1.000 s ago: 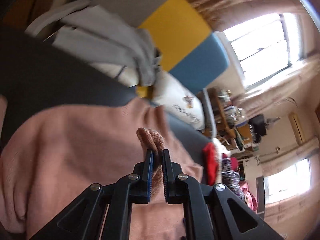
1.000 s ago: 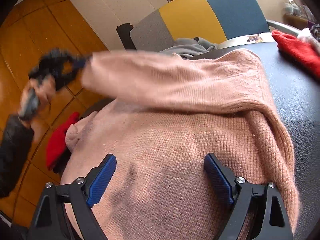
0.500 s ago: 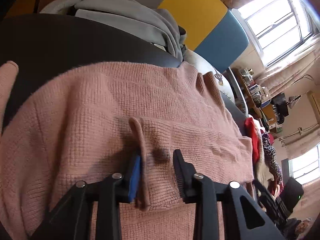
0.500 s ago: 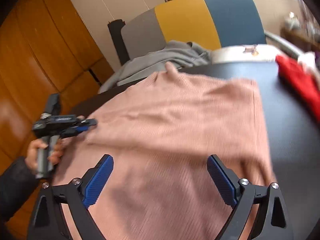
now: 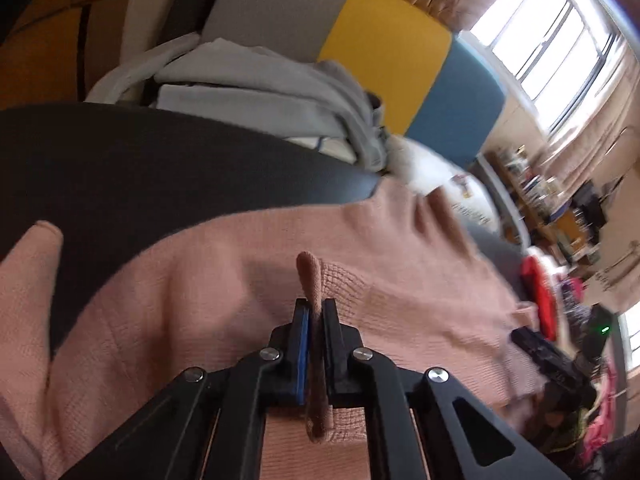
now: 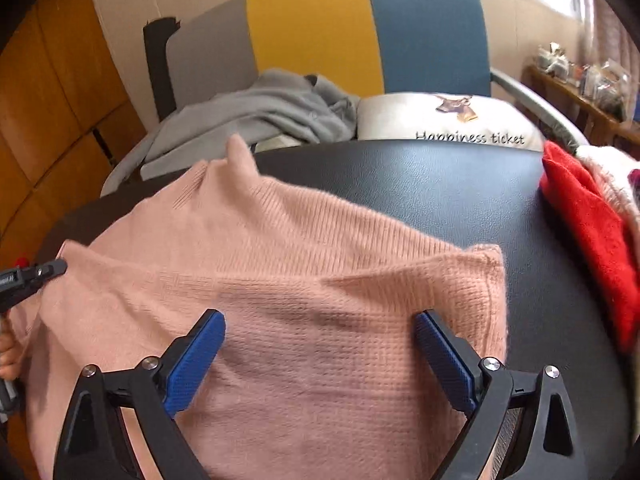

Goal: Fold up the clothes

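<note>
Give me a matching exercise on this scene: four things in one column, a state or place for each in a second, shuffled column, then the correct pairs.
Things:
1. left gripper
2. right gripper
3. red garment
4. grey garment

States or places:
A. heaped on the chair seat behind the table
B. jaws wide apart above the pink sweater
C. lying at the black table's right edge
D. clamped on a pinched fold of pink knit

Pairs: 1-D, 2-B, 3-C, 4-A
</note>
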Demonstrator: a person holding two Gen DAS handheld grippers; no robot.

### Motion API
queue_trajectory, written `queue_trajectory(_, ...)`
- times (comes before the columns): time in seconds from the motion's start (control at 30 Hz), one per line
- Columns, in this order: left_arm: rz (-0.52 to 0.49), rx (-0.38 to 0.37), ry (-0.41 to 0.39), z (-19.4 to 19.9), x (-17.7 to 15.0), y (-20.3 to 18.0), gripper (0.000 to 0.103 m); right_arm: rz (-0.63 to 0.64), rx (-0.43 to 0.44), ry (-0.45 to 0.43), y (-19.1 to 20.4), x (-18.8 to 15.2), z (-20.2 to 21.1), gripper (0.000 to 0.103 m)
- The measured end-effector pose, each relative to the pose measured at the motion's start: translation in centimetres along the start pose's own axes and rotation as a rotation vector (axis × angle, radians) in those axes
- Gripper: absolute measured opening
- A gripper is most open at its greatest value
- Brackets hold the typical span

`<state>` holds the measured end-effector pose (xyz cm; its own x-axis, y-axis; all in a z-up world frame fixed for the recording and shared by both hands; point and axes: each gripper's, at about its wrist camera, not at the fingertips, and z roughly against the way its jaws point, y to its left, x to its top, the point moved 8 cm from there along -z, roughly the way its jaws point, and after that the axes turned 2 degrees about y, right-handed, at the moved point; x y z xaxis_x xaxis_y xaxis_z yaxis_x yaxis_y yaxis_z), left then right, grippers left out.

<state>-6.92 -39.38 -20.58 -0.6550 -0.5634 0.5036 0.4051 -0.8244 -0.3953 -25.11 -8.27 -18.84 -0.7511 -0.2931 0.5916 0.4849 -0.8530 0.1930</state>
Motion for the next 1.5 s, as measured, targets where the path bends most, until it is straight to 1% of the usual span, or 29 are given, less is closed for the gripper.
queue_trajectory(0.13,0.051,0.022,0.02,-1.2,-1.4,1.8,0.01,0.051,-0.048,0.018,0.5,-0.1,-1.1,0.103)
queue_trajectory(0.17,0.079,-0.003,0.013,-0.7,-1.7,2.0,0.013,0.061,-0.058,0.019,0.5,-0.1,-1.2,0.103)
queue_trajectory(0.2,0.11,-0.037,0.002,0.0,-2.0,2.1,0.019,0.071,-0.069,0.019,0.6,-0.2,-1.3,0.103)
queue_trajectory(0.23,0.132,-0.063,-0.005,0.8,-2.6,2.3,0.021,0.073,-0.072,0.019,0.5,-0.2,-1.3,0.103)
queue_trajectory(0.27,0.142,-0.084,0.0,1.4,-3.2,2.4,0.023,0.073,-0.072,0.017,0.5,-0.2,-1.3,0.103)
queue_trajectory(0.3,0.149,-0.103,0.009,1.9,-3.9,2.5,0.028,0.073,-0.072,0.015,0.5,-0.2,-1.2,0.103)
queue_trajectory(0.33,0.157,-0.123,0.018,2.4,-4.5,2.6,0.031,0.073,-0.072,0.014,0.4,-0.2,-1.2,0.103)
queue_trajectory(0.43,0.134,-0.148,0.04,2.9,-5.7,1.6,0.033,0.073,-0.073,0.012,0.3,-0.1,-1.2,0.103)
queue_trajectory(0.5,0.125,-0.189,0.067,2.5,-6.1,0.0,0.034,0.074,-0.071,0.01,0.2,-0.1,-1.2,0.103)
queue_trajectory(0.53,0.119,-0.194,0.085,2.1,-6.2,-0.5,0.034,0.074,-0.069,0.01,0.1,-0.1,-1.2,0.103)
queue_trajectory(0.57,0.109,-0.169,0.104,1.3,-6.3,-0.7,0.034,0.072,-0.065,0.008,0.1,-0.1,-1.2,0.103)
queue_trajectory(0.63,0.091,-0.061,0.101,0.6,-6.2,-0.4,0.007,0.068,-0.058,0.006,0.1,0.0,-1.3,0.103)
queue_trajectory(0.67,0.095,-0.044,0.097,0.7,-6.2,-0.3,0.007,0.066,-0.055,0.005,0.1,0.0,-1.2,0.103)
queue_trajectory(0.73,0.079,-0.013,0.064,2.3,-6.7,-0.3,0.006,0.061,-0.046,-0.001,0.2,-0.2,-1.0,0.103)
queue_trajectory(0.8,0.051,0.036,0.066,2.6,-7.8,0.2,0.004,0.053,-0.031,-0.01,0.1,-0.3,-0.8,0.103)
queue_trajectory(0.87,0.068,0.022,0.066,2.5,-8.5,1.0,0.004,0.043,-0.018,-0.015,0.1,-0.2,-0.8,0.103)
queue_trajectory(0.9,0.082,0.021,0.066,2.6,-8.5,1.3,0.006,0.045,-0.02,-0.014,0.1,-0.2,-0.8,0.103)
queue_trajectory(1.0,0.151,0.064,0.025,3.4,-7.3,1.5,0.019,0.052,-0.028,-0.006,0.3,-0.1,-1.0,0.103)
queue_trajectory(1.03,0.177,0.073,-0.001,4.0,-6.7,1.4,0.018,0.052,-0.029,-0.002,0.3,-0.1,-1.0,0.103)
queue_trajectory(1.07,0.186,0.048,-0.03,4.7,-6.0,0.7,0.02,0.052,-0.025,0.005,0.4,0.0,-0.9,0.103)
queue_trajectory(1.1,0.188,0.013,-0.06,5.3,-5.3,-0.1,0.024,0.05,0.003,0.004,0.4,0.0,-0.2,0.103)
queue_trajectory(1.13,0.169,0.001,-0.08,5.7,-4.8,-0.9,0.031,0.049,0.035,0.002,0.5,0.0,0.5,0.103)
queue_trajectory(1.2,0.104,0.021,-0.096,5.5,-4.0,-2.2,0.032,0.034,0.109,-0.016,0.3,-0.2,2.5,0.103)
queue_trajectory(1.27,0.015,0.051,-0.081,4.3,-3.3,-3.6,0.032,0.027,0.171,-0.029,-0.2,-1.3,4.6,0.103)
queue_trajectory(1.33,-0.032,0.081,-0.054,2.7,-3.0,-4.1,0.032,0.027,0.243,-0.025,-0.4,-2.6,6.2,0.103)
queue_trajectory(1.43,-0.038,0.184,0.006,-0.3,-3.5,-2.5,0.032,0.021,0.251,0.004,-1.5,-5.2,5.7,0.103)
queue_trajectory(1.47,-0.04,0.188,-0.003,-0.6,-3.9,-2.0,0.035,0.019,0.252,0.014,-1.9,-6.1,5.5,0.103)
queue_trajectory(1.5,-0.042,0.183,-0.022,-0.7,-4.3,-1.4,0.035,0.003,0.285,-0.013,-2.2,-6.2,5.8,0.103)
